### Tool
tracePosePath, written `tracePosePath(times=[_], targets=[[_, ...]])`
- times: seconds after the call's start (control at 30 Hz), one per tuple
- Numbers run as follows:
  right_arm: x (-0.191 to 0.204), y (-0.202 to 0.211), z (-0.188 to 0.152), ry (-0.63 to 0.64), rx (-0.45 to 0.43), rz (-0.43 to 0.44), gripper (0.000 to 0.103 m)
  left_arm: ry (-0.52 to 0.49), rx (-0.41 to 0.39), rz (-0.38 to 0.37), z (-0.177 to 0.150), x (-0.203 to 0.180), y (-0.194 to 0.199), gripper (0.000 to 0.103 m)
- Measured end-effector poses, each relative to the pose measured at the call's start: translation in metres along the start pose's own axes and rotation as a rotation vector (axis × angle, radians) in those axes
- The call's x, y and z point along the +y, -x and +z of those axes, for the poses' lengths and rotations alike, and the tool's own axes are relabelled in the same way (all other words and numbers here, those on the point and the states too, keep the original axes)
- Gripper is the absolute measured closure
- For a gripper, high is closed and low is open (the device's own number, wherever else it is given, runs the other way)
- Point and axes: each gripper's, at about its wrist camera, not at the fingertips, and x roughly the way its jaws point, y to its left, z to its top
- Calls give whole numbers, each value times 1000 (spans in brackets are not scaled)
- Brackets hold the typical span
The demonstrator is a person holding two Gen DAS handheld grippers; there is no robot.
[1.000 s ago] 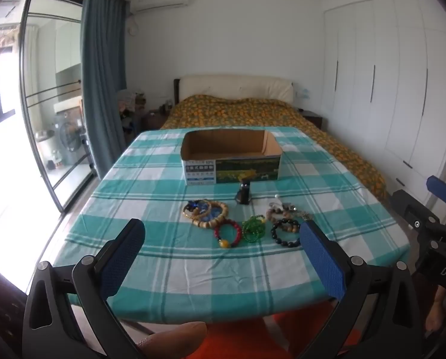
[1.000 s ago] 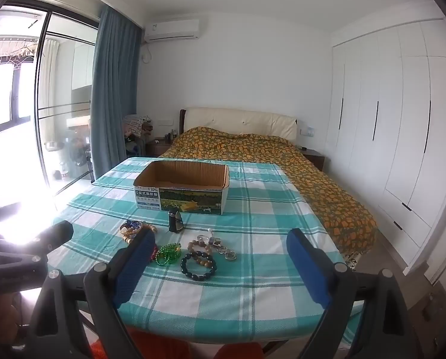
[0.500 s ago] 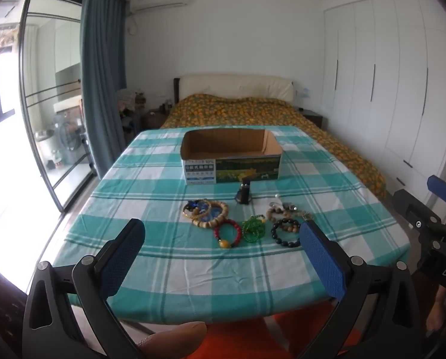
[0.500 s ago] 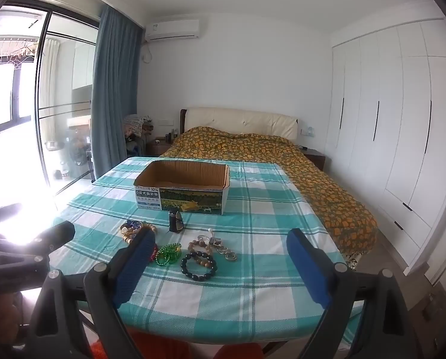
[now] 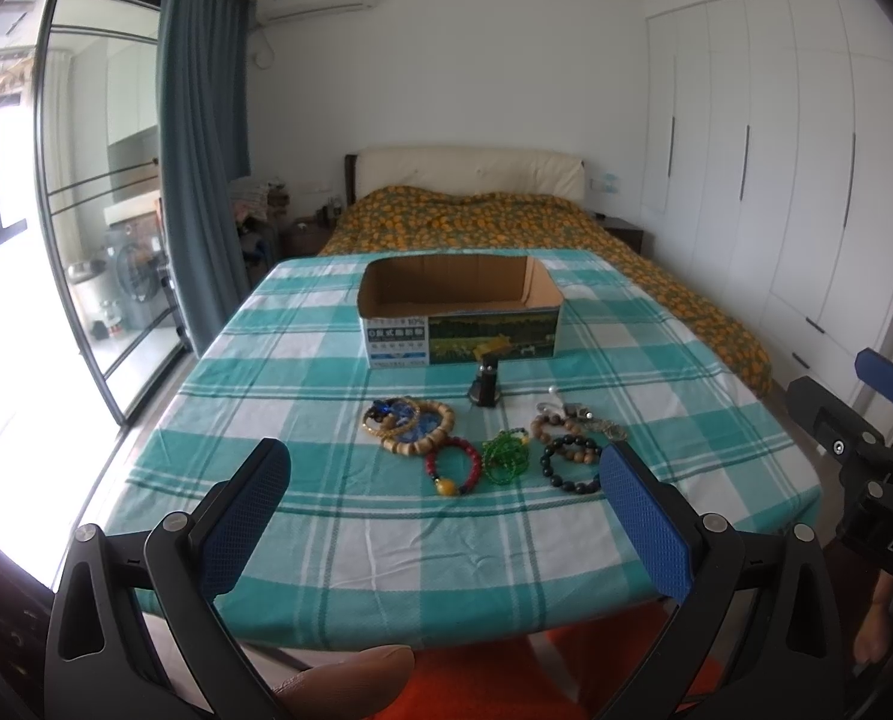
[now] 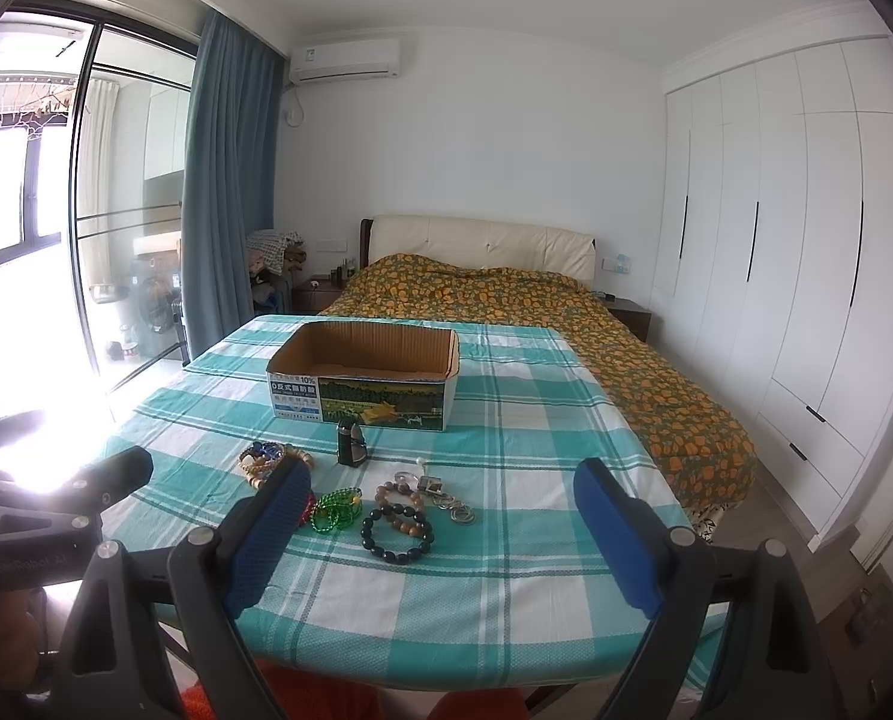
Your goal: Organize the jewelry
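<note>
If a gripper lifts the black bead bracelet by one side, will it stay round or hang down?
The black bead bracelet is a loop of separate round beads, so it would probably sag into a hanging oval. It looks light. Its smooth beads might slip on the pads, and it overlaps a brown bead bracelet, which may be dragged along.

Each tool is a black plastic frame of triangular cut-out arms pinned with round silver screws, ending in two fingers faced with textured blue pads (image 5: pixel 644 516). The right tool (image 5: pixel 866 444) carries white lettering "DAS"; the left tool (image 6: pixel 50 510) shows faint grey embossed lettering.
</note>
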Motion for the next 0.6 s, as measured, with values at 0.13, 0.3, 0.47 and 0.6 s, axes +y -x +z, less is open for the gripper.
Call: tracePosePath(times=[0.13,0.3,0.47,0.6], targets=[[0,0,0,0,1,0,11,0,1,1,0,0,0,0],[0,0,0,1,0,0,11,-2,-2,1,-1,0,3,0],[-2,0,-1,-1,2,0,11,-3,2,-2,-6,-5,-1,0],[-2,0,-1,-1,3,0,11,-3,3,-2,-7,-5,-2,0]])
